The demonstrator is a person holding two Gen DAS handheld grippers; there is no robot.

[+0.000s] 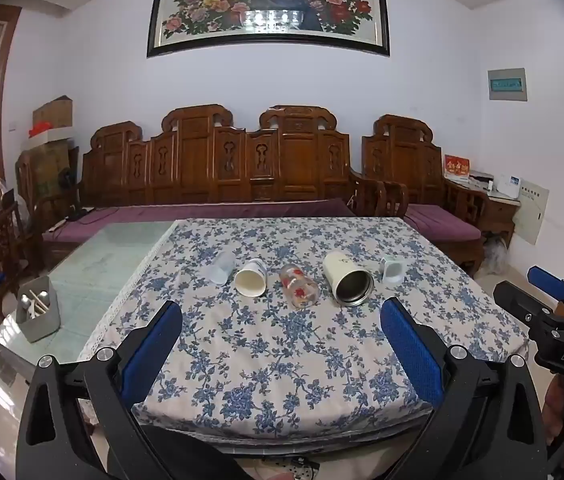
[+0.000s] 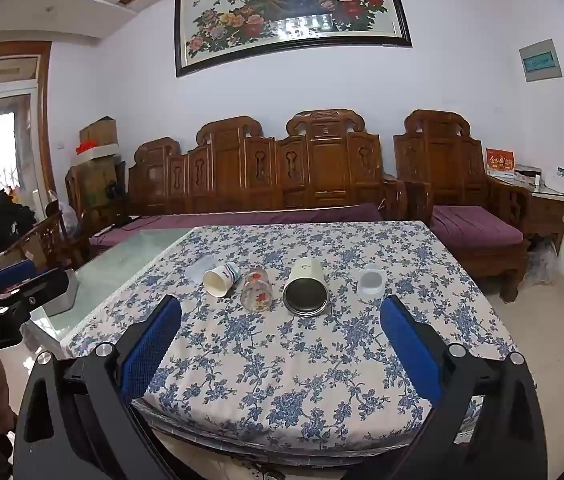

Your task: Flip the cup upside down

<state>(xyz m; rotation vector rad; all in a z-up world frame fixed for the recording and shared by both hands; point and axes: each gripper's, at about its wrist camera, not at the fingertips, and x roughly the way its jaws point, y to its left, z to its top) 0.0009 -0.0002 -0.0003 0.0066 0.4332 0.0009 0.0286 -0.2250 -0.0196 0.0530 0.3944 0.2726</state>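
Several cups lie on their sides in a row on the blue-flowered tablecloth [image 1: 282,360], mouths toward me: a clear plastic cup [image 1: 221,267], a white paper cup [image 1: 251,277], a glass with red flowers [image 1: 299,286], a cream steel-lined tumbler [image 1: 347,283] and a small pale cup [image 1: 392,269]. In the right wrist view they show as the paper cup [image 2: 221,278], the glass [image 2: 257,290], the tumbler [image 2: 306,286] and the pale cup [image 2: 371,279]. My left gripper [image 1: 282,316] is open and empty, short of the row. My right gripper [image 2: 281,316] is open and empty too.
A grey holder [image 1: 39,314] with utensils stands on the glass tabletop left of the cloth. A carved wooden sofa [image 1: 218,168] with purple cushions runs behind the table. The right gripper's body [image 1: 554,320] shows at the right edge of the left wrist view.
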